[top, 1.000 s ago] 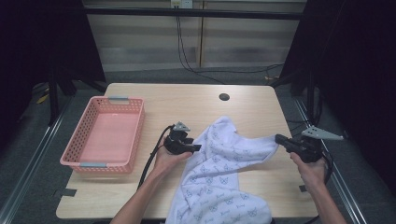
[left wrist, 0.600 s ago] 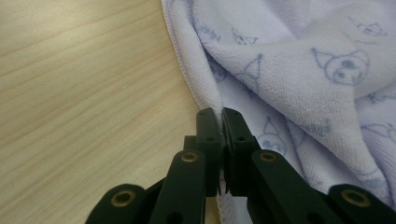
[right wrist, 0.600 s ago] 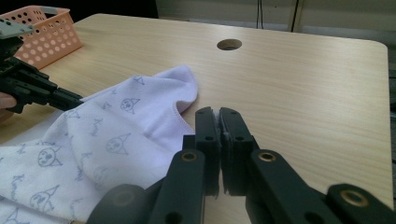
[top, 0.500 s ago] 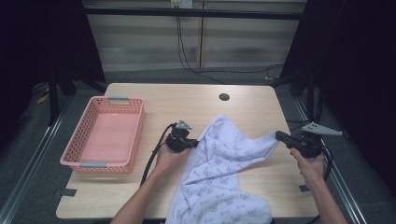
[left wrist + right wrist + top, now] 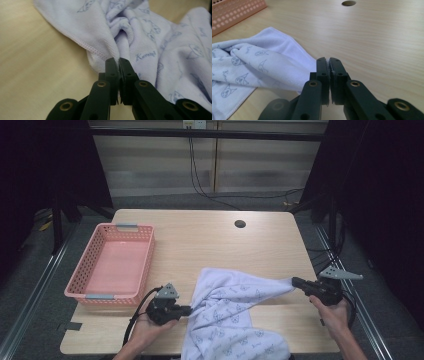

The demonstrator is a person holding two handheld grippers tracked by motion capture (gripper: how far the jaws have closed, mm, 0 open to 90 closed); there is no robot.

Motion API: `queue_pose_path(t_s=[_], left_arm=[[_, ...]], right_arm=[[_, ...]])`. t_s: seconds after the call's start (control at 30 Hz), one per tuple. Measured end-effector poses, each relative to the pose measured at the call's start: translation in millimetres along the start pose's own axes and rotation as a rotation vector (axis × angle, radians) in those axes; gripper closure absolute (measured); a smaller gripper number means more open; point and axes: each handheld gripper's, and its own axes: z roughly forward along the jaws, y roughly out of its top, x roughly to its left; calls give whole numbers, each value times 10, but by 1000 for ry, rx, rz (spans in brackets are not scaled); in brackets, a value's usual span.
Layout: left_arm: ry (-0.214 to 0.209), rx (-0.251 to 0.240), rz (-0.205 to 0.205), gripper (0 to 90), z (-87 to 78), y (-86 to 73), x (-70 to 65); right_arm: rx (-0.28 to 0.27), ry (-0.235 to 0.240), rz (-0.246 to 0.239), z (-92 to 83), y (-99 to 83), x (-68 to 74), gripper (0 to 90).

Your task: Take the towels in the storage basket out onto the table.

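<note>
A white towel (image 5: 235, 315) printed with small blue figures lies crumpled on the wooden table (image 5: 200, 240) and hangs over its front edge. My left gripper (image 5: 189, 310) is shut on the towel's left edge; its jaws have just closed, and in the left gripper view the hem (image 5: 100, 51) is pinched between the tips of the left gripper (image 5: 117, 60). My right gripper (image 5: 295, 281) is shut on the towel's right corner, pulled out to a point. In the right gripper view the towel (image 5: 262, 65) spreads left from the closed right gripper (image 5: 328, 59).
A pink plastic basket (image 5: 85, 277) with nothing in it stands at the table's left side. A round cable hole (image 5: 240, 224) sits near the far edge. Black cables trail from both grippers.
The left hand has pulled back toward the table's front left with the towel's edge in its jaws, dragging the cloth with it. The right hand has sunk slightly, still holding its corner.
</note>
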Motion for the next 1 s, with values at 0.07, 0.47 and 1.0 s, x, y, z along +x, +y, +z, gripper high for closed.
queue_pose_path(t_s=[0.07,0.47,1.0], left_arm=[[-35,7,-2,868,-37,-68,-74],[75,-147,-27,583,261,506,470],[215,-30,-38,511,819,692,862]], right_arm=[[13,11,-20,2,-25,63,866],[11,31,-31,160,48,65,865],[31,40,-31,228,32,12,864]])
